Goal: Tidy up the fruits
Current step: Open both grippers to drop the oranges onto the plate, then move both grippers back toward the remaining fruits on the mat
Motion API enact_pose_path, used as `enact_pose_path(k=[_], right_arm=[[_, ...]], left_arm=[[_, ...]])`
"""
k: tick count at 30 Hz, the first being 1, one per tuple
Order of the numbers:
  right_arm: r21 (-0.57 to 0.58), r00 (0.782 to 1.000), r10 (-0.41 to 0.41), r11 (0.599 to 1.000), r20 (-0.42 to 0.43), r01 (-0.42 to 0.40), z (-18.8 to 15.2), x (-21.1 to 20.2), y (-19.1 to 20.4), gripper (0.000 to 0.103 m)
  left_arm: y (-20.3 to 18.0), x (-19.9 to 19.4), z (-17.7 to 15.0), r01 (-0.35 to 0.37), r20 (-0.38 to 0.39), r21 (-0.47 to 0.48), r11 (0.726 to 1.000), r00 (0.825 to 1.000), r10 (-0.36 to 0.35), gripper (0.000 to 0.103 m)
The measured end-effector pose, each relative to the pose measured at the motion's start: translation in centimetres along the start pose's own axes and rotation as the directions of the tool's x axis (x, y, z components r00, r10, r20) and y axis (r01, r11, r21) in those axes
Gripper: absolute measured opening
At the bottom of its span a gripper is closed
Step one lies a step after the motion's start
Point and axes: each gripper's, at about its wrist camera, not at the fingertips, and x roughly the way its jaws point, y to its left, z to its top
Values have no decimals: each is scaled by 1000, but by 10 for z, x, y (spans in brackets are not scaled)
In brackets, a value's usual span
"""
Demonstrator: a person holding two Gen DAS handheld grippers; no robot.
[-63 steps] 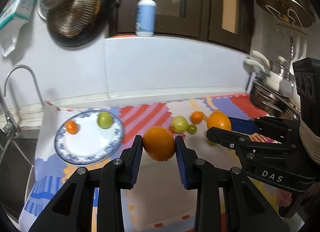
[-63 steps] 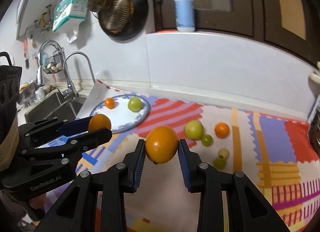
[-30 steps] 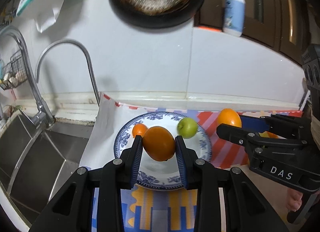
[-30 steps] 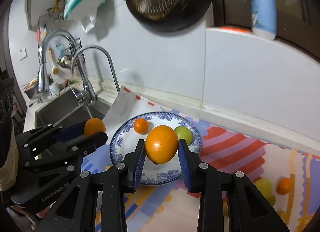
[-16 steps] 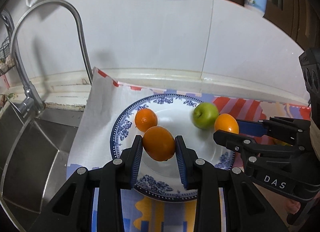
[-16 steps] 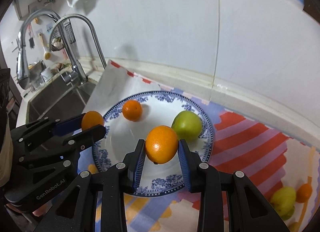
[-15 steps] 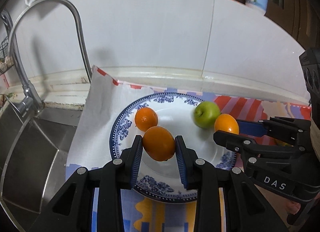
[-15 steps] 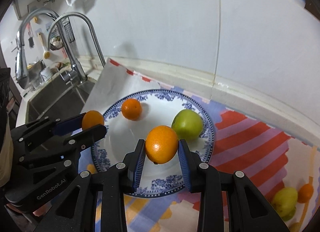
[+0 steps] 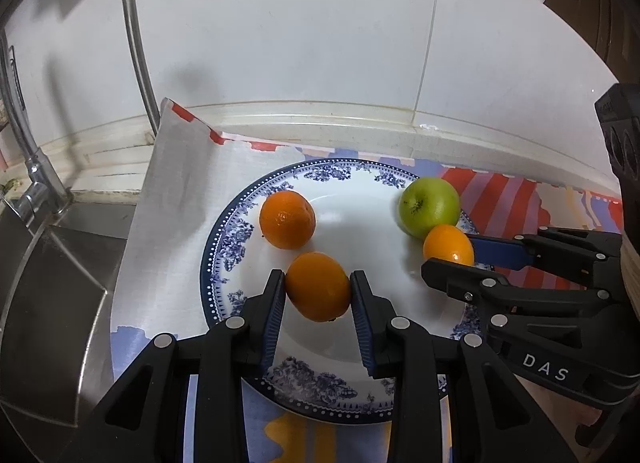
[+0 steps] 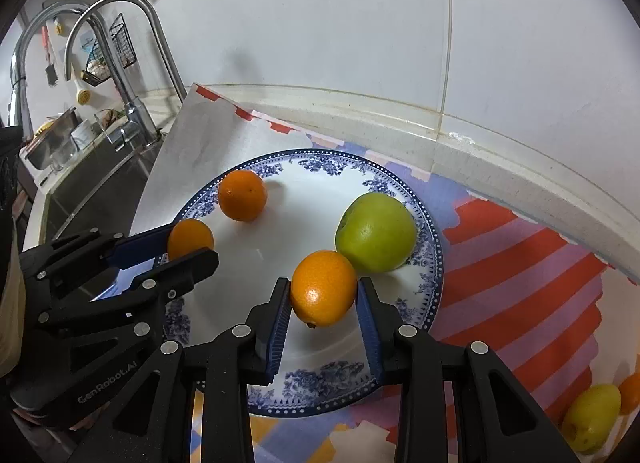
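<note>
Our left claw [image 9: 318, 291] clamped on an orange [image 9: 317, 286] over the plate's [image 9: 224, 247] near-left part; our right claw [image 10: 323, 295] clamped on a second orange [image 10: 323, 287] over the plate's near-right part, just beside the apple [image 10: 375, 232]; a tangerine [image 9: 287, 219] on the plate's far-left part

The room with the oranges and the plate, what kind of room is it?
Most likely a home kitchen. A curved metal faucet stands over a steel sink, the wall behind is white tile, and a blue-patterned plate of fruit sits on the counter.
</note>
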Motion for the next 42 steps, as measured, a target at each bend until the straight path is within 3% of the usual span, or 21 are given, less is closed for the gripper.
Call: enact_pose_path(k=[14, 21, 28, 32, 42], right_arm=[[11, 1000, 1, 1000, -31, -1, -3, 11, -2, 34], [25, 1000, 7, 1000, 0, -7, -6, -2, -2, 41], [49, 997, -14, 999, 81, 10, -15, -45, -4, 41], [60, 989, -53, 997, 137, 45, -22, -76, -5, 45], [114, 956, -140, 987, 258, 114, -48, -158, -12, 55]], left_arm=[[4, 10, -3, 6, -44, -36, 999, 999, -8, 33], [2, -16, 1, -15, 17, -52, 999, 1000, 16, 46], [-8, -62, 0, -46, 102, -61, 997, 993, 52, 59], [-17, -88, -3, -47, 140, -74, 996, 989, 57, 60], [-51, -136, -12, 15, 208, -27, 1000, 978, -9, 66]])
